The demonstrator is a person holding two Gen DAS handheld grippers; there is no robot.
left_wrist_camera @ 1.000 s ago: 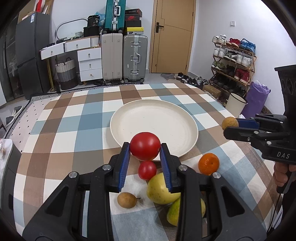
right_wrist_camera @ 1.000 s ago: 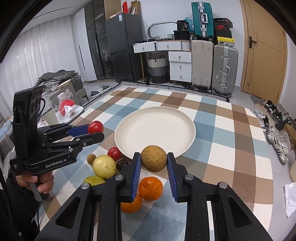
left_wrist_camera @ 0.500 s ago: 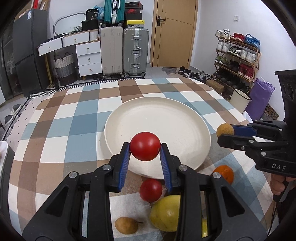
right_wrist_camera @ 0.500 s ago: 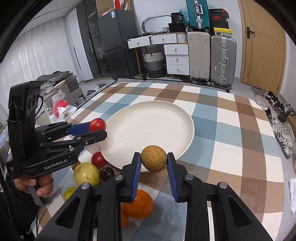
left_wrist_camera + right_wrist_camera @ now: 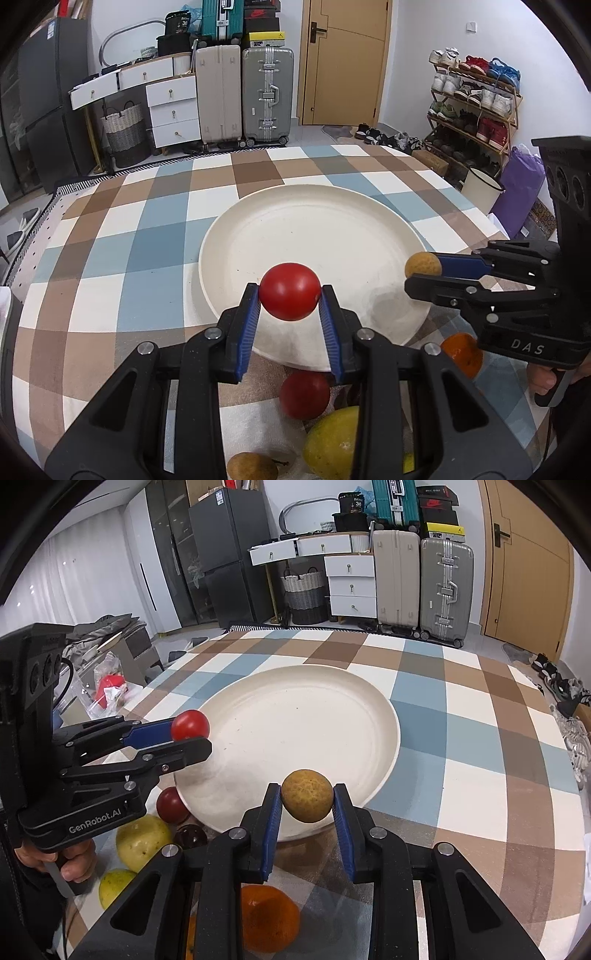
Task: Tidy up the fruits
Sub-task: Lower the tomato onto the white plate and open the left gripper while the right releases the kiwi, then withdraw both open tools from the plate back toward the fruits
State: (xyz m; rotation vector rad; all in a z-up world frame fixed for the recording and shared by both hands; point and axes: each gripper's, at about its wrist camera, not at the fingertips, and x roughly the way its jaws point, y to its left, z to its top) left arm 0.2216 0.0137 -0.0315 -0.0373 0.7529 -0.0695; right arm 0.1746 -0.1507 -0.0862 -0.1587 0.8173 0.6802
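Left gripper [image 5: 192, 738] body: "GenRobot.AI". Right gripper [image 5: 423, 275] body: "DAS". Black tub [image 5: 178, 26] above drawers: "36".

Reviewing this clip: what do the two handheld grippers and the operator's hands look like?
Both are matte black plastic pistol-grip tools with silver pivot bolts and ribbed blue finger pads. The left gripper reads "GenRobot.AI" and trails a black cable; the right gripper reads "DAS". Bare fingers wrap the left handle; no sleeve detail is discernible.
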